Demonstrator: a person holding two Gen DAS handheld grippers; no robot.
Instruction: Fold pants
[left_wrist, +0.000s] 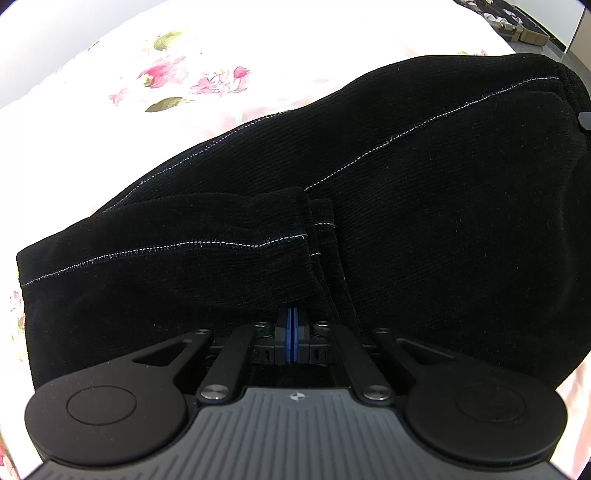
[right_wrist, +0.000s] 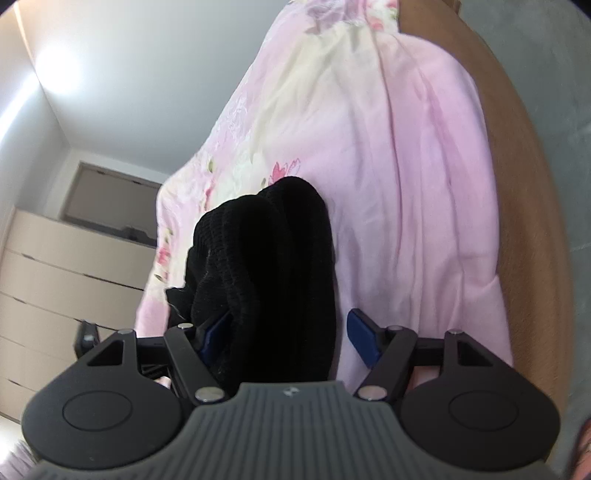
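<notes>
On a pink flowered bedsheet (left_wrist: 192, 70), the black pants (left_wrist: 406, 206) lie folded over themselves, with pale stitched seams running along the ribbed cloth and a cuffed leg end (left_wrist: 280, 229) doubled back across the middle. From the left wrist view, the left gripper (left_wrist: 291, 325) sits at the near edge of the pants with its two blue pads (left_wrist: 287, 332) pressed flat together; the fabric drapes right over the tips, so whether any cloth is pinched between them cannot be told. From the right wrist view, a bunched fold of the same pants (right_wrist: 266, 273) rises between the fingers of the right gripper (right_wrist: 288, 338), whose blue pads (right_wrist: 364, 341) stand well apart, released, with the cloth lying between them and touching the left-hand pad, while the right-hand pad is clear of it. Behind this bunch the pink sheet (right_wrist: 406, 184) hangs over the bed, and a strip of brown wood (right_wrist: 517, 221) runs along its far side. A pale chest of drawers (right_wrist: 66, 280) stands against the wall at the left of that view. Each gripper body carries a small white emblem (left_wrist: 296, 397) on its ribbed grey cover; no readable lettering appears anywhere.
</notes>
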